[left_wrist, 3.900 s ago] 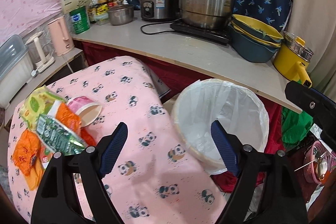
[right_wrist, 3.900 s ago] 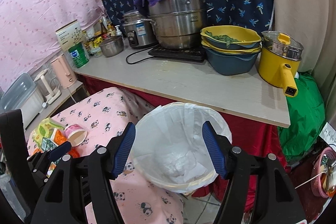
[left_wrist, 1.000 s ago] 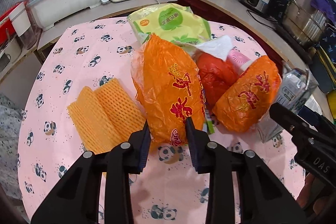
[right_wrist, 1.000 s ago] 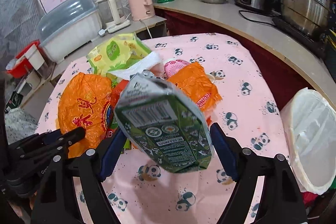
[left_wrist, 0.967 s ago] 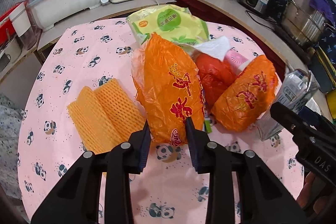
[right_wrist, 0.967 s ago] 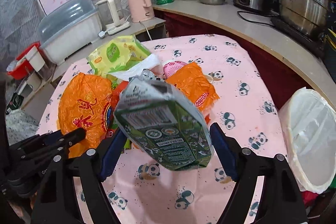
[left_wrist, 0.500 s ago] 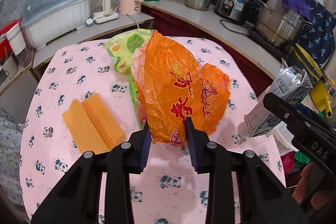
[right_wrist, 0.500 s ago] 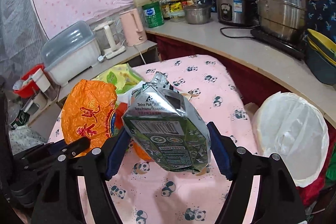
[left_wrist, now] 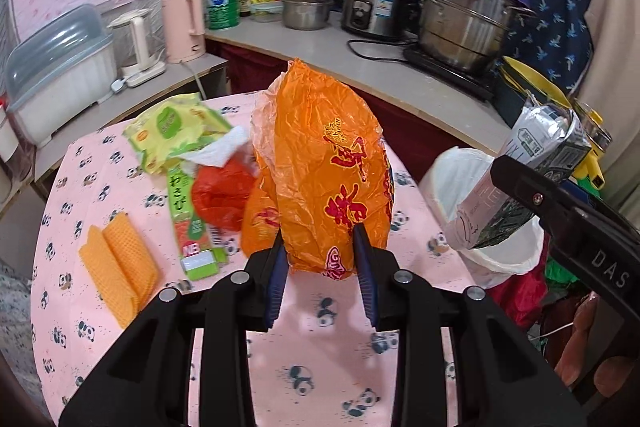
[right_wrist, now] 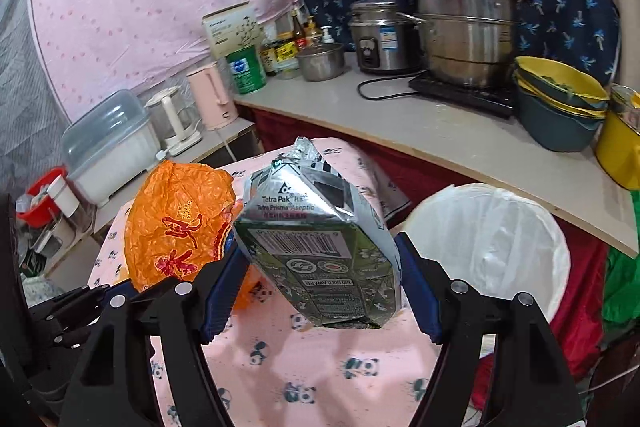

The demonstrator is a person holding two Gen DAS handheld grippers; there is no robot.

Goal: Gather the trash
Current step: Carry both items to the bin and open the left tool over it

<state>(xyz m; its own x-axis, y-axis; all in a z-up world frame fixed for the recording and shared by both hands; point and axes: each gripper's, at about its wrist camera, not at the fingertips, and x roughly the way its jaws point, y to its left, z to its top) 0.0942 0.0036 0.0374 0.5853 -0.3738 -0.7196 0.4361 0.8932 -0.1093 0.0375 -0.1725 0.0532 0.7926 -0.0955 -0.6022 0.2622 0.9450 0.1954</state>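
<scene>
With both claws already loaded and lifted clear of the panda-print pink worktop [left_wrist: 320, 367], the step in hand looks like the carry to the bin. The left claw [left_wrist: 322, 263] is pinched narrowly on the lower end of a crinkled orange plastic bag with red lettering [left_wrist: 324, 163], which stands up above the blue pads. The right claw [right_wrist: 316, 287] holds a crushed green-and-silver drink carton [right_wrist: 316, 243] across its width, jaws set wide around it; they have just been closing a little on the carton.

Next, each load has to be brought over the mouth of the round bin lined with a white plastic bag [right_wrist: 492, 251], which stands just beside the worktop's right edge and under the lip of the long grey kitchen worktop [right_wrist: 460, 147], and then let go. From the left wrist view the carton already hangs in front of the bin; whether it is truly above the opening I cannot tell.

More trash remains on the cloth: a yellow-green snack packet [left_wrist: 172, 131], a red plastic bag [left_wrist: 224, 195], a long green box [left_wrist: 188, 227] and a folded orange foam net [left_wrist: 116, 259]. A second orange bag [left_wrist: 260, 223] sits right behind the held one and may be dragged along. The grey worktop's overhang, with stacked bowls [right_wrist: 560, 103] above, crowds the bin's far side.
</scene>
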